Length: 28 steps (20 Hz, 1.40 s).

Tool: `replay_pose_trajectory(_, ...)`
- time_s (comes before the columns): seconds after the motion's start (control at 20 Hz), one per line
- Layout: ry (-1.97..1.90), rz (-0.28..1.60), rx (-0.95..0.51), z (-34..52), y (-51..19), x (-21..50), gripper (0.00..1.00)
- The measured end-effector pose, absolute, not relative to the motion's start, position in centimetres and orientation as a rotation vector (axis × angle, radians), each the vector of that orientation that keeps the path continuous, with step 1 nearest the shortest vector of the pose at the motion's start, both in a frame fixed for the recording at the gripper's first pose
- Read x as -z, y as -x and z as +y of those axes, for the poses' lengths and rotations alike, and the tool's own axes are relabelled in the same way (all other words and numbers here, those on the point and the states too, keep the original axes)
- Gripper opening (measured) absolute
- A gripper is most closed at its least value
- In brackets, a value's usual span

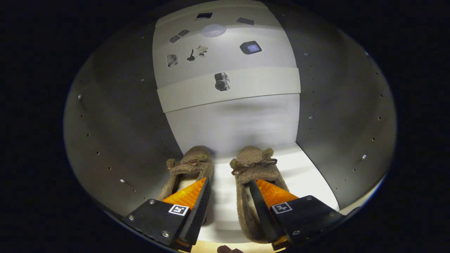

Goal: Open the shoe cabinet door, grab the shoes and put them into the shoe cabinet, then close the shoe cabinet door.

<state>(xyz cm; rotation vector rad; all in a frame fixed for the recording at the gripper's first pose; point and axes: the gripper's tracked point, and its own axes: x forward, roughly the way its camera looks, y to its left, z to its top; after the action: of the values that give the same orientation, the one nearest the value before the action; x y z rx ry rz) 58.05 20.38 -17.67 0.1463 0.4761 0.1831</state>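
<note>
The tongs [230,196] are reaching into the open shoe cabinet [116,140], fingers spread wide with bare shelf between them, each finger dipping into one of the two fuzzy brown shoes [258,175], so I'd say the placing step is finishing and the next move is backing straight out, then swinging the door shut. The shoes are lying side by side on the cabinet floor [306,175], toes pointing at the back wall, long axes running front to back.
</note>
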Motion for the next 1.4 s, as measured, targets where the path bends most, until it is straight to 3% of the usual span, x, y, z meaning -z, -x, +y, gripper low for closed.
replay_pose_trajectory(0.55, -0.088, 0.382, -0.145, 19.6, -49.6, 13.6, 0.76)
replay_pose_trajectory(0.9, -0.060, 0.307, -0.094, 18.3, -40.8, 10.7, 0.93)
replay_pose_trajectory(1.4, -0.061, 0.237, -0.105, 14.9, -27.0, 7.3, 0.93)
